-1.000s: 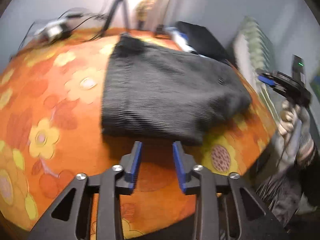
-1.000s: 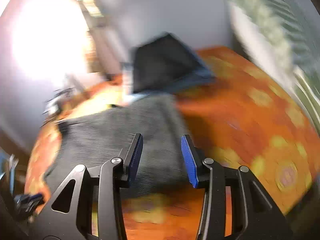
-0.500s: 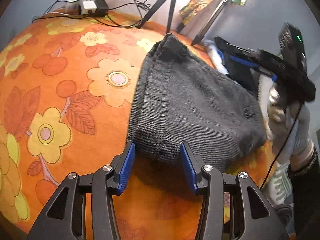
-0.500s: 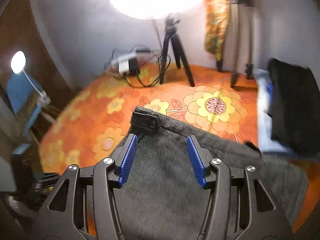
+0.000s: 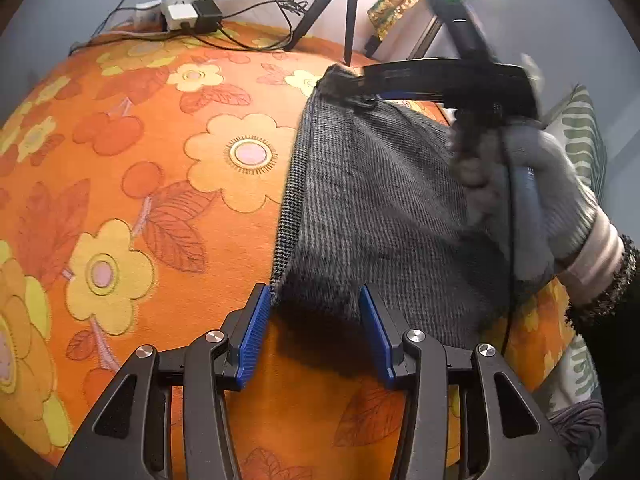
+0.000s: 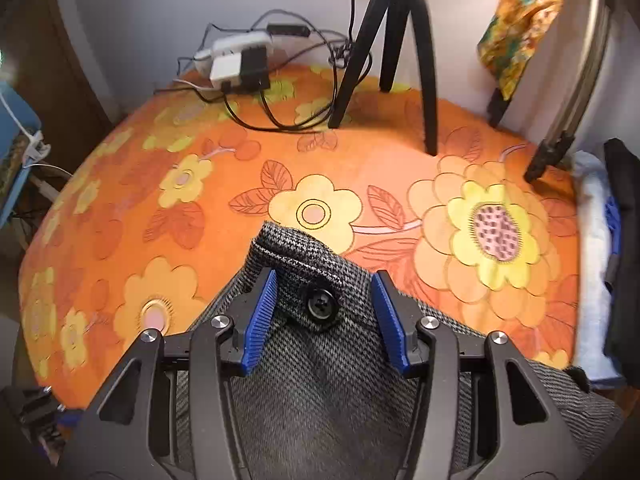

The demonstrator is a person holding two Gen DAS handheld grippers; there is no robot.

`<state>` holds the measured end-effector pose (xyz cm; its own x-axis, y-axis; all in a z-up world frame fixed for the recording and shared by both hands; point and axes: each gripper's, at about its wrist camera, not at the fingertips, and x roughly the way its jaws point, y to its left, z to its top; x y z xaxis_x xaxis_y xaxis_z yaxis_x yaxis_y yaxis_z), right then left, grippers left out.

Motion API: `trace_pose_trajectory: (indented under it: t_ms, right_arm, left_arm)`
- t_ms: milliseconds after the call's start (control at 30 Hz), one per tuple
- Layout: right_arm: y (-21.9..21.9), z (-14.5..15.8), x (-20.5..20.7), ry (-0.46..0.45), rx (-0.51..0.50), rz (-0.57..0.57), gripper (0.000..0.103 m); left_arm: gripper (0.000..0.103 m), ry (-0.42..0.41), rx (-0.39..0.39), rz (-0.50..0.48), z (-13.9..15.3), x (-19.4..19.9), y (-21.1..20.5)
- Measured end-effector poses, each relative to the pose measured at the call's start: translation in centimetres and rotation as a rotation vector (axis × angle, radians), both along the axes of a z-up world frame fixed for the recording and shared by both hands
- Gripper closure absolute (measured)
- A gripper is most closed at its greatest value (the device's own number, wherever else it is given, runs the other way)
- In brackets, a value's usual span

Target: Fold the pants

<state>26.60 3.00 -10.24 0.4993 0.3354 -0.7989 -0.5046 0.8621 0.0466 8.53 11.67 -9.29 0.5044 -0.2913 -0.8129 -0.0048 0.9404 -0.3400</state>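
Grey houndstooth pants (image 5: pixel 380 200) lie folded on an orange flowered cloth (image 5: pixel 160 184). My left gripper (image 5: pixel 314 300) is at their near corner. Its blue pads (image 5: pixel 256 328) stand apart, with the corner's edge lying between the tips, unpressed. My right gripper (image 6: pixel 324 280) hangs over the far waistband corner, straddling the black button (image 6: pixel 320 306). Its jaws are closing, and the pads do not press the fabric (image 6: pixel 320 392). The left wrist view shows this gripper (image 5: pixel 360 88) from the side, held by a grey-gloved hand (image 5: pixel 552 208).
A black tripod (image 6: pixel 384 40) stands at the back of the cloth, beside a power strip with cables (image 6: pixel 240 60). Dark and white folded clothes (image 6: pixel 600 260) are stacked at the right edge. A patterned cloth (image 6: pixel 516 20) hangs behind. A blue object (image 6: pixel 12 140) sits off the left edge.
The right gripper swung from the pants' right side round to the far waistband corner. The left gripper closed in on the near corner and its jaws widened.
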Motion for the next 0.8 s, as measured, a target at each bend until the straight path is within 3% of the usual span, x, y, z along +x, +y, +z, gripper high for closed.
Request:
trace_pose_trajectory:
  t_ms: [200,400,567,800]
  right_arm:
    - [0.7,-0.7,1.5,-0.007,-0.005,-0.047,0.051]
    - [-2.6,3.2,-1.5,-0.04,0.086,-0.053,0.051]
    - [-10.7,6.8,-7.4,-0.066,0.208,-0.148,0.046]
    - [-22.3,6.6,-15.7,-0.072,0.198,-0.409,0.046]
  left_arm:
    - [0.058,-0.055,0.049,0.012,1.4,-0.6,0.3]
    - [0.059,-0.12,0.05,-0.021,3.5,-1.1,-1.0]
    - [0.059,-0.152,0.045,-0.097,4.7,-0.8,-3.6]
    - [0.059,-0.191,0.081,-0.211,5.4,0.3,-9.2]
